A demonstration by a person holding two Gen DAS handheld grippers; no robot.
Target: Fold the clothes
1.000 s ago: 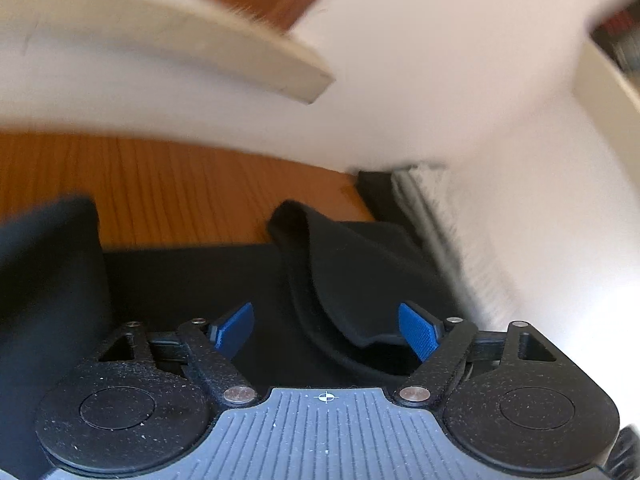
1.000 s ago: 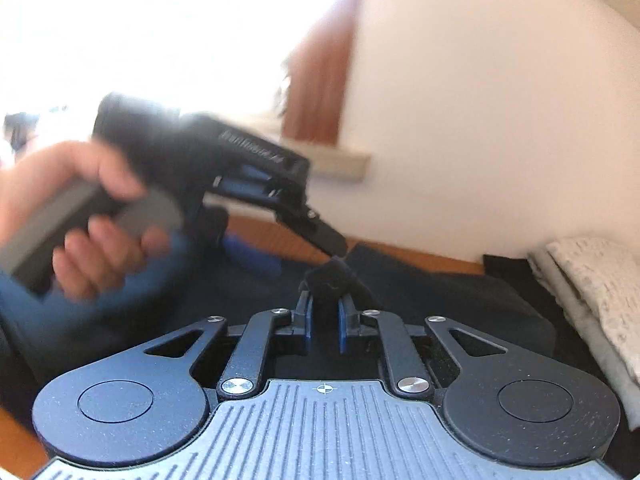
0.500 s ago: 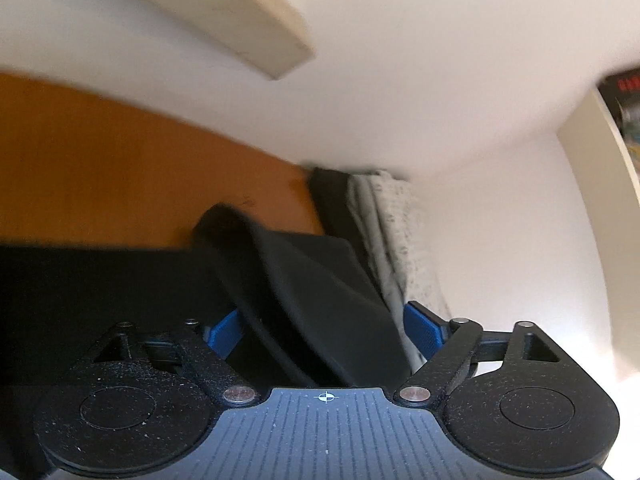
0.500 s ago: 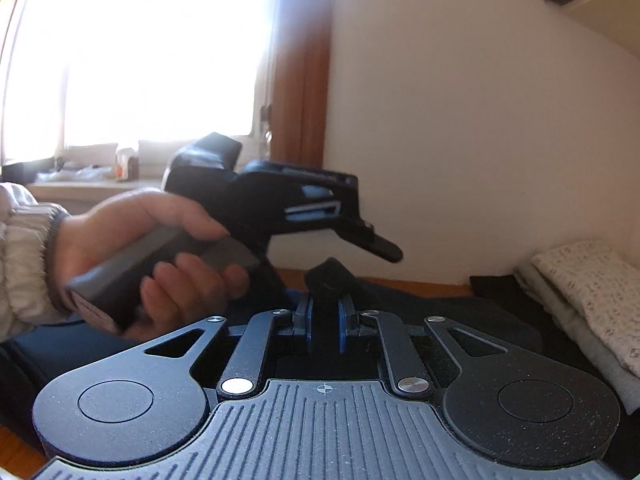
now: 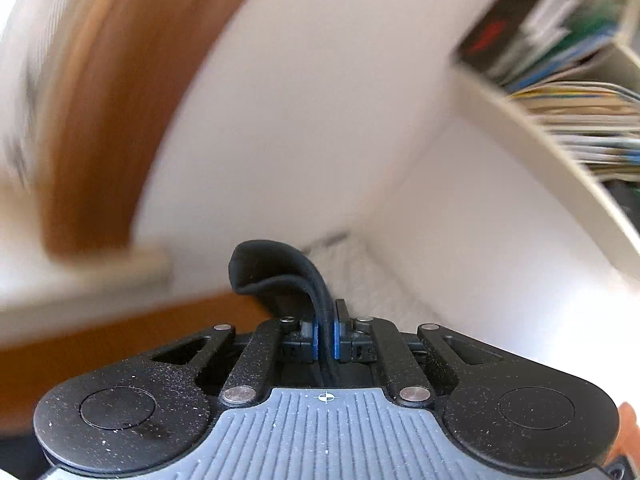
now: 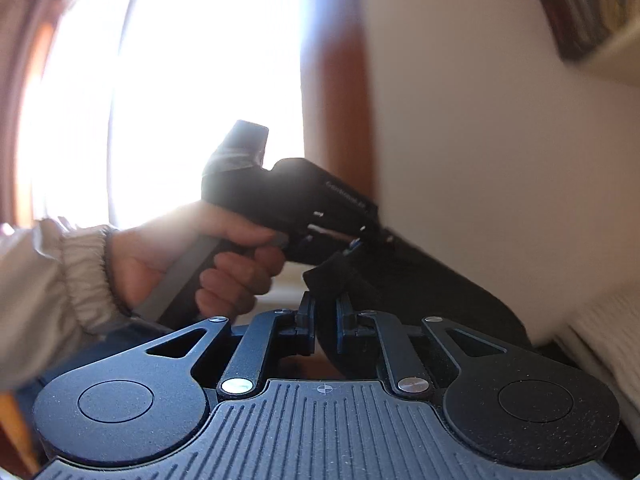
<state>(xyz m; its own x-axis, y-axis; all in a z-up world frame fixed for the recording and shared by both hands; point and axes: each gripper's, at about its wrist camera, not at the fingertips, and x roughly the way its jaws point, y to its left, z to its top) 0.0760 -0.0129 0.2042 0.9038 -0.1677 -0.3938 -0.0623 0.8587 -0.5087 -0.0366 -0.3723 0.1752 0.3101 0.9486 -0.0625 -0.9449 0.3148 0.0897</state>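
Left tongs (image 5: 326, 334) clamped tight on a fold of black garment (image 5: 276, 276), lifted above the wooden table (image 5: 120, 344). Right tongs (image 6: 326, 330) pinched narrow on another bunch of that garment. A hand (image 6: 192, 256) grips the left tool. Both views blurred.

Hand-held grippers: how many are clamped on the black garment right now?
2. The left hand-held gripper pinches a folded edge of the black garment; the right hand-held gripper clamps another part, close beside the left.
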